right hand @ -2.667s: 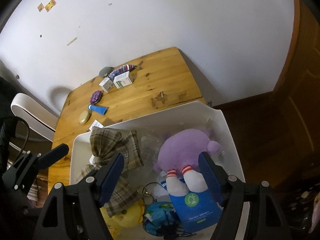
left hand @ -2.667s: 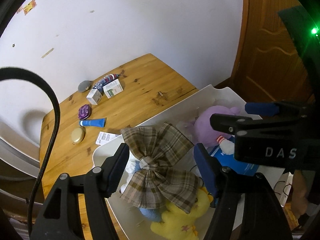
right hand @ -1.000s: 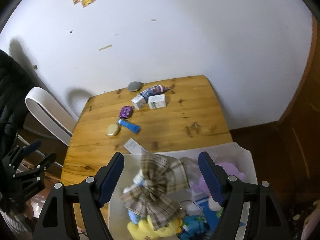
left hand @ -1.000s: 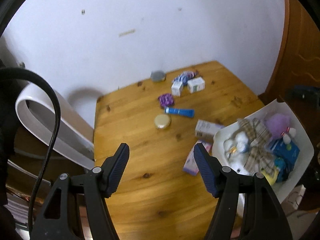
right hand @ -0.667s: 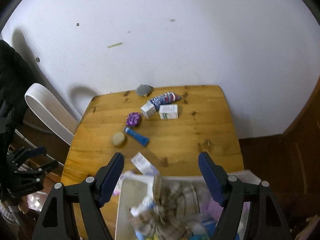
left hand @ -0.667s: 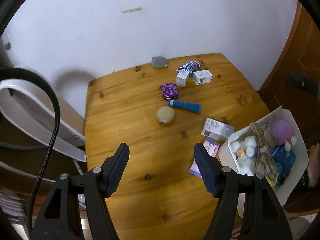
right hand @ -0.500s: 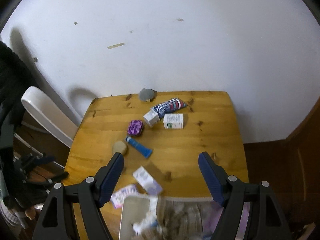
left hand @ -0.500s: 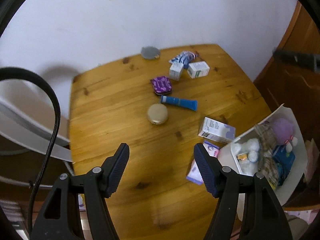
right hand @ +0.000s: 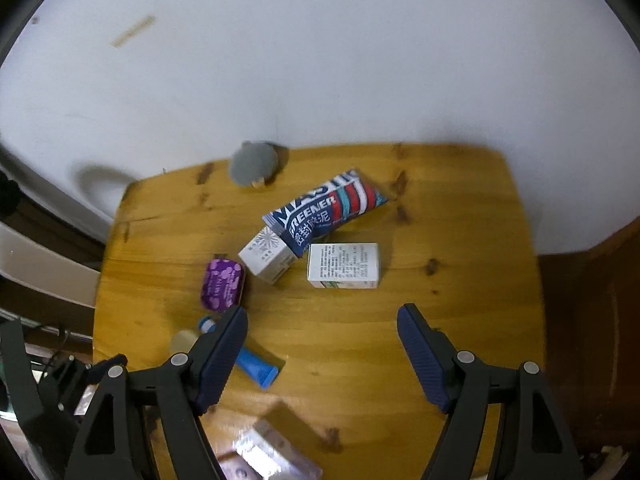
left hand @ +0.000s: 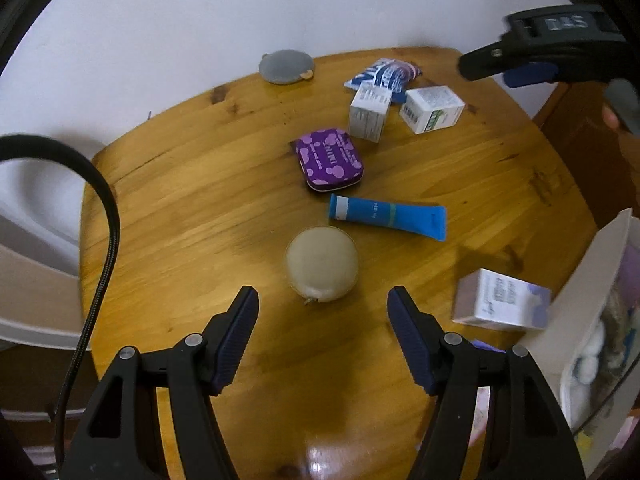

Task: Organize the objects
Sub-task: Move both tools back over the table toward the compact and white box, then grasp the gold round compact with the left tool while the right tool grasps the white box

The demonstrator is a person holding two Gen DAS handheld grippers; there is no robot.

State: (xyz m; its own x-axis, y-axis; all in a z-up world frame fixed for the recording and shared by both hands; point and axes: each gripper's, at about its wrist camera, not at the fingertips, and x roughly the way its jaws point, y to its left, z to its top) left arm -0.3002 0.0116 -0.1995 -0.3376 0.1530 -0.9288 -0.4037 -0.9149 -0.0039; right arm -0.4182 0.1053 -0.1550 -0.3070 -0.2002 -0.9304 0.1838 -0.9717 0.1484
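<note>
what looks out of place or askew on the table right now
The striped pouch lies tilted, its end resting on the small white box. Nothing looks spilled or damaged; the things on the table are just scattered.

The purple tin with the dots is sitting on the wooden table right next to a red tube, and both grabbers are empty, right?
Almost. The tube beside the purple tin is blue, not red, as the left wrist view shows. The rest holds: both lie on the wooden table, and the left gripper and right gripper are empty.
</note>
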